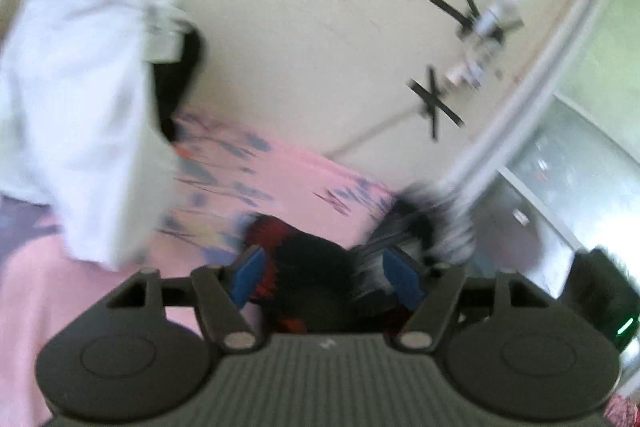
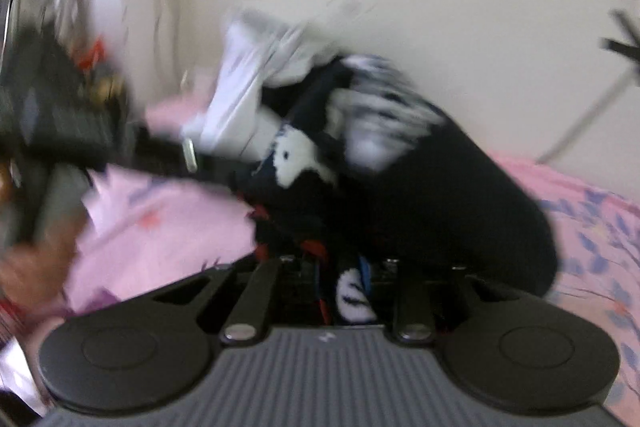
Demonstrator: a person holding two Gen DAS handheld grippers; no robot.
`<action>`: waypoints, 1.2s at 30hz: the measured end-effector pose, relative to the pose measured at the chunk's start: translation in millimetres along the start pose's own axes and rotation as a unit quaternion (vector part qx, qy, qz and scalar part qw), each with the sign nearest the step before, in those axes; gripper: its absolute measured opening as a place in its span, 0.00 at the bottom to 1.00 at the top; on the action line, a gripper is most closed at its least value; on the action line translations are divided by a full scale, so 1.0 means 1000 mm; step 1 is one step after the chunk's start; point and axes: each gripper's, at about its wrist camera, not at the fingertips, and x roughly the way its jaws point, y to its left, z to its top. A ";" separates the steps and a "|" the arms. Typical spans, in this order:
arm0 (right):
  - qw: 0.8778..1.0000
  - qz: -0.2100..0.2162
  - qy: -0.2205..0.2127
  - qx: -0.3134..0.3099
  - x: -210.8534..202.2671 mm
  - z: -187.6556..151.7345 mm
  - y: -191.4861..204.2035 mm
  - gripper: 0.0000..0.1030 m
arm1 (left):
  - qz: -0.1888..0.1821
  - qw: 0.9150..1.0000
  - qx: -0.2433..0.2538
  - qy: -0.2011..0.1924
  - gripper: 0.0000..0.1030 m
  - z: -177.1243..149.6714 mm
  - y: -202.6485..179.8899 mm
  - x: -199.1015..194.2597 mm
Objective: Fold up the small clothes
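Not far in, I reckon. My right gripper [image 2: 344, 283] is pinched nearly closed on a dark garment [image 2: 460, 195] hanging from it. Left gripper [image 1: 324, 275] is wide open over a black-red piece [image 1: 304, 259], not gripping. Behind, the clothes pile [image 2: 280, 75] on the pink sheet [image 2: 168, 211] looks unfolded.

The left dark-grey plastic two-finger gripper [image 1: 324, 277] has its blue-padded fingers [image 1: 249, 273] spread apart, pressing on nothing. The right dark-grey plastic two-finger gripper [image 2: 334, 281] points downward with its jaws drawn close (blur hides whether the pads pinch the dark cloth lying between them).
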 end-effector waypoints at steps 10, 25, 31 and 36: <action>0.995 0.074 0.001 -0.073 -0.003 -0.016 0.035 0.53 | -0.022 0.999 0.037 0.014 0.74 0.002 -0.018 0.021; 0.995 0.046 -0.040 0.078 -0.007 -0.005 -0.065 0.32 | 0.107 0.992 0.028 0.062 0.67 0.024 0.004 0.105; 0.999 0.015 -0.047 0.017 0.012 -0.003 -0.039 0.45 | 0.063 0.998 -0.002 0.012 0.67 0.016 0.008 0.047; 0.996 0.035 -0.066 0.043 0.013 -0.008 -0.053 0.45 | 0.023 0.994 0.099 0.050 0.67 -0.021 -0.040 0.033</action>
